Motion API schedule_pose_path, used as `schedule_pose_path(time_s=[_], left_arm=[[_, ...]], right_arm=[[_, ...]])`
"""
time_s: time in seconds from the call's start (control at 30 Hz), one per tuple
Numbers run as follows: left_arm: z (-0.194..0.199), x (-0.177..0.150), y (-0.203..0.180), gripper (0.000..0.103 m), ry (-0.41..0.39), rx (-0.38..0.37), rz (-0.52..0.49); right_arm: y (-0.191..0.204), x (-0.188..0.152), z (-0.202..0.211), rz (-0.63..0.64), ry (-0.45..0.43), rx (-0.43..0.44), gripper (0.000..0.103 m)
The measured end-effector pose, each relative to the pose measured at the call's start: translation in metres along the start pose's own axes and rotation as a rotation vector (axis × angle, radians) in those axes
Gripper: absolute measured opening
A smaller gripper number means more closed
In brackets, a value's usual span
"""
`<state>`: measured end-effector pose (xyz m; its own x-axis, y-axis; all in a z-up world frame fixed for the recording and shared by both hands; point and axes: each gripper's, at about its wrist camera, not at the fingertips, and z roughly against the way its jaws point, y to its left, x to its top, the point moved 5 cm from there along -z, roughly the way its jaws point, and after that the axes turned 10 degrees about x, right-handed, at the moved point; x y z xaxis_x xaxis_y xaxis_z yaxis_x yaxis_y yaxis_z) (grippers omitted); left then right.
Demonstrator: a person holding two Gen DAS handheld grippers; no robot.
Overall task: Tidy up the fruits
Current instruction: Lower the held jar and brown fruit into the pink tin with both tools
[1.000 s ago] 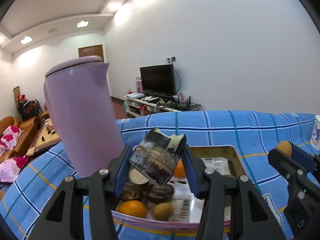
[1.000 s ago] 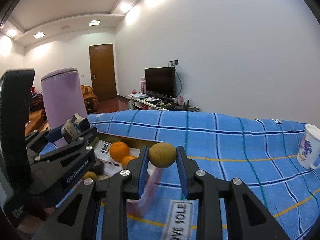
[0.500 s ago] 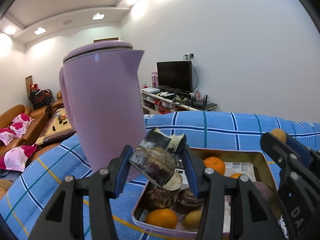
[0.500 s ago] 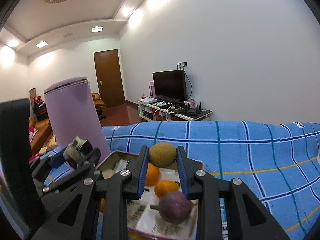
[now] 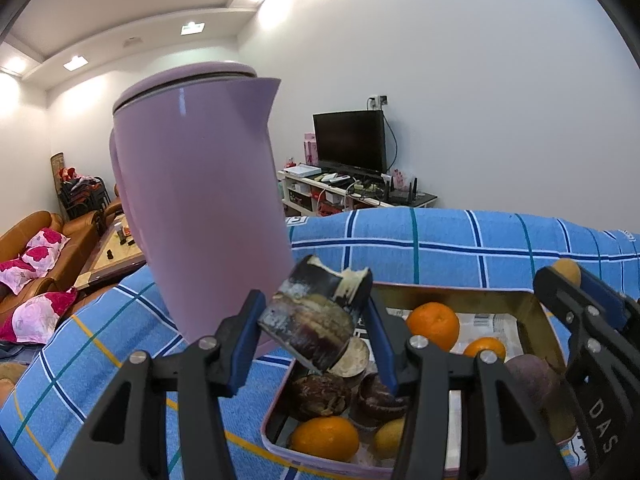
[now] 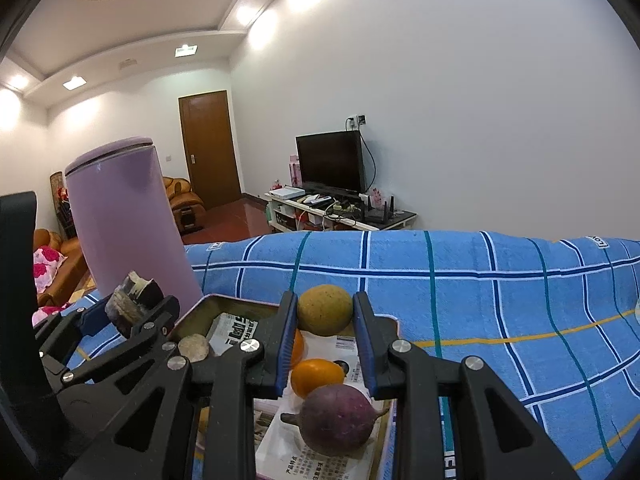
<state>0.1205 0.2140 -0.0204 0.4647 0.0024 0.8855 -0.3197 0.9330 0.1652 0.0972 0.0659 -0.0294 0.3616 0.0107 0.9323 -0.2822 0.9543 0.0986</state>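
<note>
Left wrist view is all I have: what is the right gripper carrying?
Observer: The right gripper is shut on a round yellow-green fruit.
Operator: What sits beneath it?
Observer: An orange in the tray shows just below the jaws.
Operator: And nearer the camera?
Observer: A purple fruit, its stub stem pointing left, lies on the paper.

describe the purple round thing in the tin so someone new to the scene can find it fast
On the blue checked cloth, right of the tall lilac jug, sits a shallow metal tin lined with printed paper. The purple fruit lies at its near end in the right wrist view, just in front of a small orange. It is the only dull purple piece, with a stubby stem.
</note>
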Motion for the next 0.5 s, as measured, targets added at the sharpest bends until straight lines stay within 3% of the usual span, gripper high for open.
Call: schedule_pose_path(time_s=[0.5], left_arm=[[-0.013, -0.006, -0.011, 0.052, 0.042, 0.013, -0.047]], right_arm=[[0.002, -0.008, -0.018, 0.009, 0.092, -0.013, 0.03]])
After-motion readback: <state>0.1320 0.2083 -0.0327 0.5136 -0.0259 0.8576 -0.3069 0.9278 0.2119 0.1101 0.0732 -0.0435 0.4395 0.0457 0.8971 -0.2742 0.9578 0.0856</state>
